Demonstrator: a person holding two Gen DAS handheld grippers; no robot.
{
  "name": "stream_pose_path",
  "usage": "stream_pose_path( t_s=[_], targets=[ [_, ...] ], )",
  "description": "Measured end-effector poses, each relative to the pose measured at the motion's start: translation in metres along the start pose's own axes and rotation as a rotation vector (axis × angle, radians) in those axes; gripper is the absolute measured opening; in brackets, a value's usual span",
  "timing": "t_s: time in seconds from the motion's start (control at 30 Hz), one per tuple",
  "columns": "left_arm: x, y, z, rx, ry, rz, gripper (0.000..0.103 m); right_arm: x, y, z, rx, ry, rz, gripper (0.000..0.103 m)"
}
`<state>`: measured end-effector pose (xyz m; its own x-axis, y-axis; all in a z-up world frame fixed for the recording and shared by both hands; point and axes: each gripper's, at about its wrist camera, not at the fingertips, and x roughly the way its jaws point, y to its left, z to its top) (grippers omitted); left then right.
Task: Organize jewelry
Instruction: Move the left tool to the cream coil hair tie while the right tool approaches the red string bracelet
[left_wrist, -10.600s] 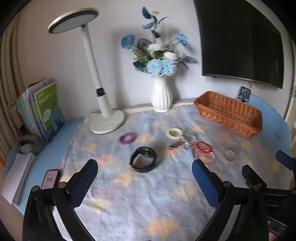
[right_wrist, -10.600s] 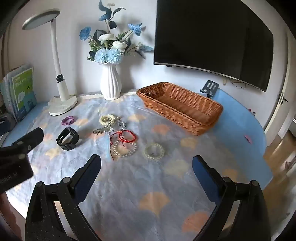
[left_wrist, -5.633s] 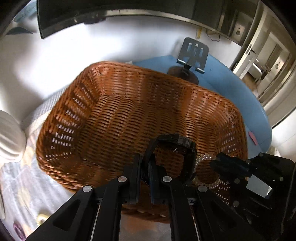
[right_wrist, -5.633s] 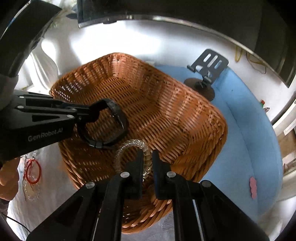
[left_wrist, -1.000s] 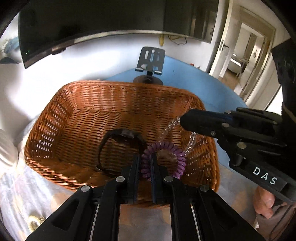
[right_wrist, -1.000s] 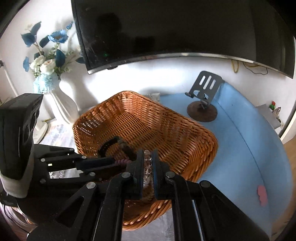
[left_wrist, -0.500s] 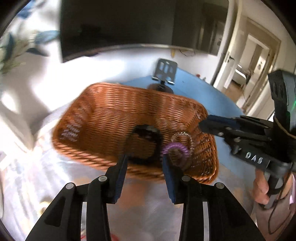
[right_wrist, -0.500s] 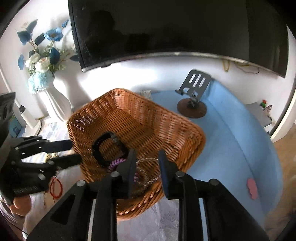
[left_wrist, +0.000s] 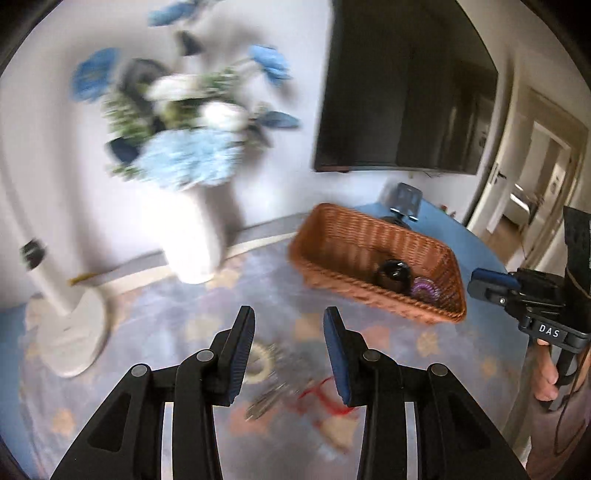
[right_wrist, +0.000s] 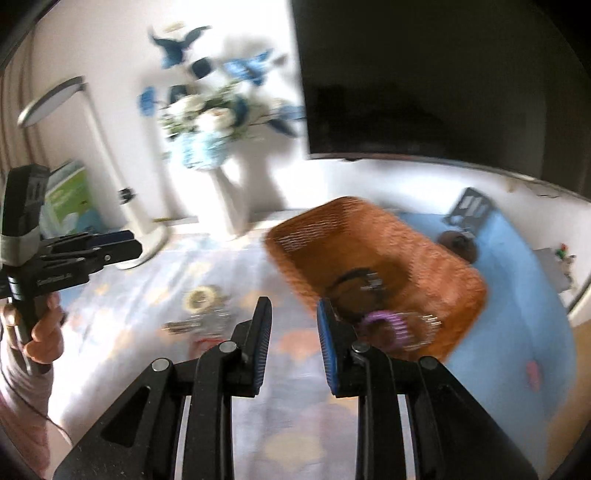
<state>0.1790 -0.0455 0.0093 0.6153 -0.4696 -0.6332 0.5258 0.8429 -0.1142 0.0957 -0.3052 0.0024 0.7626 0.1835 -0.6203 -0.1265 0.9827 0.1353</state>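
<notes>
Blue tabletop (right_wrist: 517, 280) and a patterned cloth (left_wrist: 155, 332) make up the work surface, with a wicker basket (left_wrist: 343, 236) set toward the far right of the cloth. Inside the basket a black watch (right_wrist: 360, 284), a purple coil band (right_wrist: 388, 321) and a clear bead bracelet (right_wrist: 424, 325) are already lying together near its front end. On the cloth, well apart from the basket, a pale ring (left_wrist: 260, 363), some silvery pieces (left_wrist: 269, 397) and a red cord bracelet (left_wrist: 325, 391) are left, blurred in both views. The left gripper (left_wrist: 289, 345) is held above these leftovers with its jaws apart and nothing between them. The right gripper (right_wrist: 294, 332) is likewise spread and empty, just beside the basket's near wall. Roughly half of the sorting is judged done; the remaining pieces are yet to be picked up.
</notes>
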Motion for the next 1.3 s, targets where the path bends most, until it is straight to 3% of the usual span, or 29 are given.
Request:
stream_pose_path(
  t_s=[0.2, 0.37, 0.57, 0.9, 1.1, 1.23, 1.3],
  targets=[
    [-0.006, 0.032, -0.035, -0.011, 0.038, 0.053, 0.040, 0.025, 0.032, -0.010, -0.002, 0.075, 0.070, 0.028],
    [0.012, 0.051, -0.047, -0.054, 0.093, 0.028, 0.040, 0.052, 0.046, -0.027, 0.001, 0.156, 0.112, 0.028],
    [0.059, 0.066, -0.047, -0.112, 0.179, -0.019, 0.040, 0.077, 0.056, -0.043, -0.019, 0.221, 0.112, 0.028],
    [0.137, 0.077, -0.048, -0.166, 0.290, -0.025, 0.040, 0.125, 0.051, -0.057, 0.001, 0.298, 0.134, 0.028],
    [0.142, 0.071, -0.050, -0.130, 0.283, -0.001, 0.037, 0.136, 0.046, -0.061, 0.020, 0.304, 0.152, 0.028],
    [0.145, 0.052, -0.050, -0.026, 0.276, 0.100, 0.037, 0.139, 0.052, -0.062, -0.006, 0.305, 0.151, 0.028],
    [0.144, 0.045, -0.051, 0.010, 0.267, 0.123, 0.032, 0.141, 0.059, -0.060, -0.036, 0.305, 0.129, 0.028]
  ],
)
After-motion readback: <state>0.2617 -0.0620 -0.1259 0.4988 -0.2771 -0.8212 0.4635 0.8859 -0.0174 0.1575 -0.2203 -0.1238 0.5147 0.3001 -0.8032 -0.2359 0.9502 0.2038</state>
